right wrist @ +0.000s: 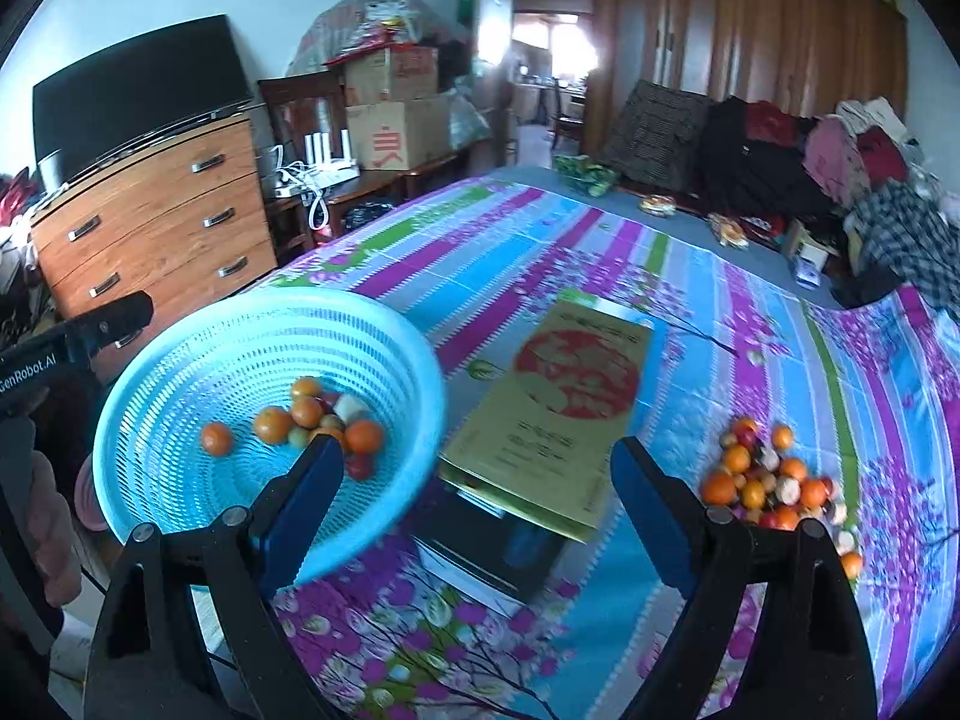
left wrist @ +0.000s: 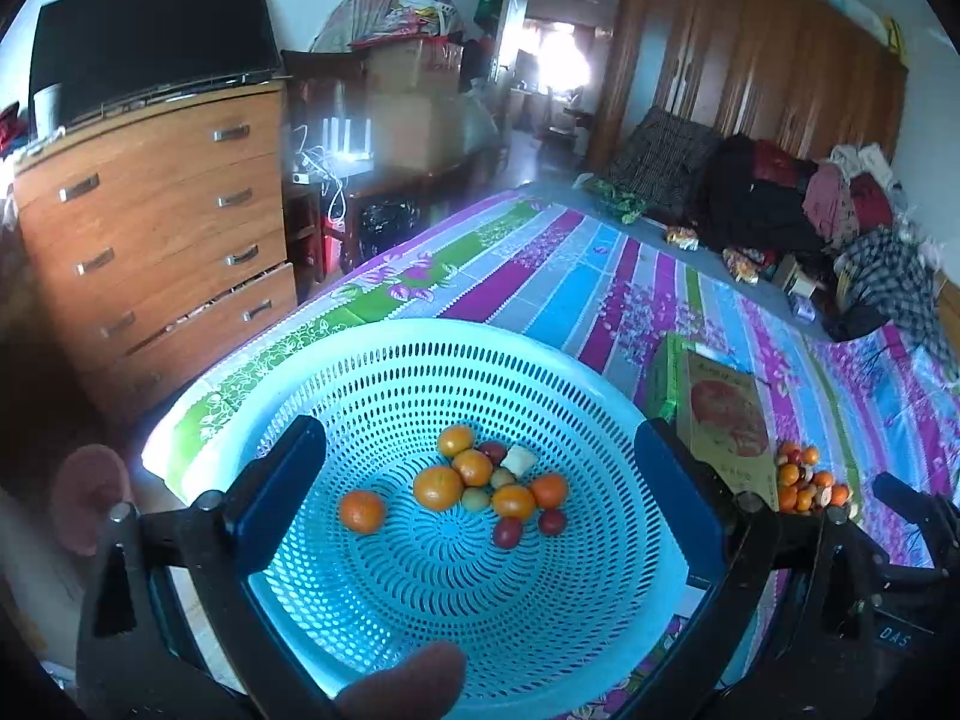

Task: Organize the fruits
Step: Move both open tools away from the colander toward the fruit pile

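Observation:
A light-blue perforated basket (left wrist: 420, 336) (right wrist: 270, 300) sits at the near left corner of the bed. It holds several oranges (left wrist: 438, 487) (right wrist: 273, 425) and small red and green fruits. My left gripper (left wrist: 477, 429) hovers over the basket, open wide, with nothing between its blue pads. A loose pile of small fruits (right wrist: 774, 480) (left wrist: 807, 480) lies on the striped sheet to the right. My right gripper (right wrist: 474, 447) is open and empty above the sheet, between the basket and the pile. One finger of the left gripper (right wrist: 114, 318) shows at the left edge of the right wrist view.
A flat yellow box with a red picture (right wrist: 558, 408) (left wrist: 726, 420) lies between basket and pile. A wooden dresser (left wrist: 162, 228) with a dark screen on top stands left of the bed. Heaped clothes (right wrist: 840, 180) cover the far right. A thumb (left wrist: 408, 690) shows low down.

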The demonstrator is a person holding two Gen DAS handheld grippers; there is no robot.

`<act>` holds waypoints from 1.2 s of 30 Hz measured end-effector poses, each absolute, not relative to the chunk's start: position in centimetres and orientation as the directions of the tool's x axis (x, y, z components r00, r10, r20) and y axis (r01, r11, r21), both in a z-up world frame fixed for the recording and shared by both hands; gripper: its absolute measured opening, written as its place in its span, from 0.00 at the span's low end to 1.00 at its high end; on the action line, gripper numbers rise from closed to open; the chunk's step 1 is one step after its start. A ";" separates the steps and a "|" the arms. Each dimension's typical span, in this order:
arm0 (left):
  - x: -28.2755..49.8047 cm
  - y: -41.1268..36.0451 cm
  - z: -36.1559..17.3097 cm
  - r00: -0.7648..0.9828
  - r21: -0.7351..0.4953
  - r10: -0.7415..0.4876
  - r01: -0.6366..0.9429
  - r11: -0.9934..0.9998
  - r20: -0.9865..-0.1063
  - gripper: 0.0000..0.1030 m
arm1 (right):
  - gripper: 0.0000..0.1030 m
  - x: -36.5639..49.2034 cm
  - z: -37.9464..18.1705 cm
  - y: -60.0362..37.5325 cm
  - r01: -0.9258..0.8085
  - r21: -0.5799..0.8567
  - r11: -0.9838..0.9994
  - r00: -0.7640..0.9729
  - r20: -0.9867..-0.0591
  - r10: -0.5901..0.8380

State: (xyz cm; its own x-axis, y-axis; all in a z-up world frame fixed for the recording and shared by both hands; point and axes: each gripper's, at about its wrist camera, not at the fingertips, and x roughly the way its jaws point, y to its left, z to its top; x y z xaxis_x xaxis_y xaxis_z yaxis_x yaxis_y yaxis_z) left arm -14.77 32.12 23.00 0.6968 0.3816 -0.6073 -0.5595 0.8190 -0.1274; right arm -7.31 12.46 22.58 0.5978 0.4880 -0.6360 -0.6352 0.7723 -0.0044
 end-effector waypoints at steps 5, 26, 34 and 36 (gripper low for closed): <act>-14.5 30.4 23.2 0.687 -0.102 0.398 -0.565 0.819 -0.608 1.00 | 0.90 -7.1 22.4 9.7 -0.607 0.001 0.795 0.614 -0.635 0.469; -10.4 19.2 22.8 0.762 -0.017 0.292 -0.369 0.929 -0.578 1.00 | 0.90 -6.3 19.8 -0.8 -0.462 0.020 0.887 0.657 -0.663 0.358; -7.3 13.0 20.5 0.756 -0.007 0.185 -0.243 0.970 -0.628 1.00 | 0.90 -5.4 18.3 -6.9 -0.348 0.007 0.937 0.683 -0.683 0.259; -6.7 11.4 19.9 0.749 -0.008 0.160 -0.215 0.977 -0.643 1.00 | 0.90 -5.2 17.9 -8.6 -0.315 0.005 0.949 0.687 -0.689 0.231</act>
State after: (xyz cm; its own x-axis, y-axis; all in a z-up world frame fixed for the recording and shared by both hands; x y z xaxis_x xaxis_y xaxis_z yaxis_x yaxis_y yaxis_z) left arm -6.68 11.37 19.95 0.7487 0.1595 -0.6434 -0.2149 0.9766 -0.0080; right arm -5.18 -8.56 17.92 0.6867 0.2315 -0.6891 -0.3154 0.9490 0.0045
